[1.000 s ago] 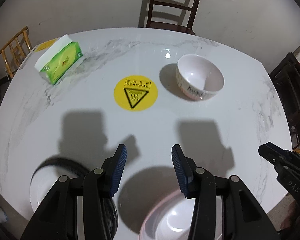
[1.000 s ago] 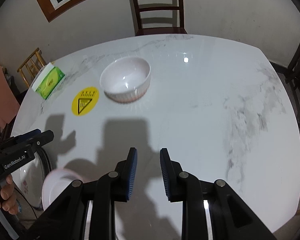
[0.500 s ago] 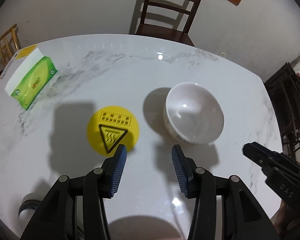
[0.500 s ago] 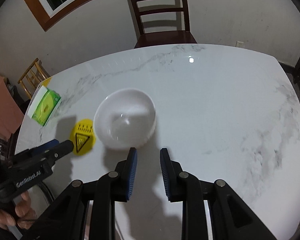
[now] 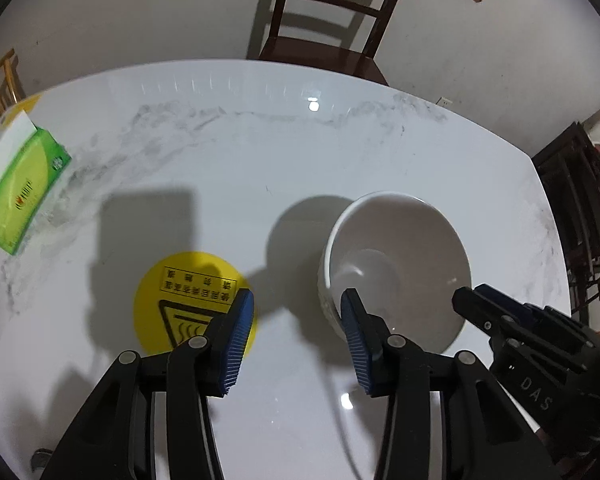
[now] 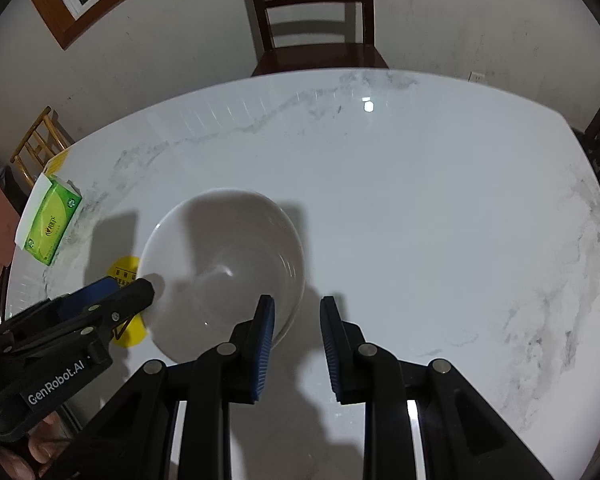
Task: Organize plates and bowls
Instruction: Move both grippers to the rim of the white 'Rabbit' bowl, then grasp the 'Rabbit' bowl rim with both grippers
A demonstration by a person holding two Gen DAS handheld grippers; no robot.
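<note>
While the left gripper [image 5: 296, 320] points down at the table [image 5: 260, 168], its jaws are closing, with a gap left between them. Nothing is between them but bare table. Its right finger [image 5: 356, 332] is just beside the near left wall of the bowl [image 5: 400, 260], and I cannot tell if they touch. The right gripper [image 6: 296, 320] has its jaws only a little apart and holds nothing. Its left finger [image 6: 262, 340] hangs over the near right rim of the bowl.

That white bowl stands upright with its mouth facing up. It is round, so it has no long side. It sits about mid-table, nearer the near edge. A yellow sticker [image 5: 188, 300] lies flat just left of it. A green tissue box [image 5: 16, 196] lies by the left edge, long side running toward the far edge. A wooden chair [image 5: 324, 20] stands behind the far edge.
</note>
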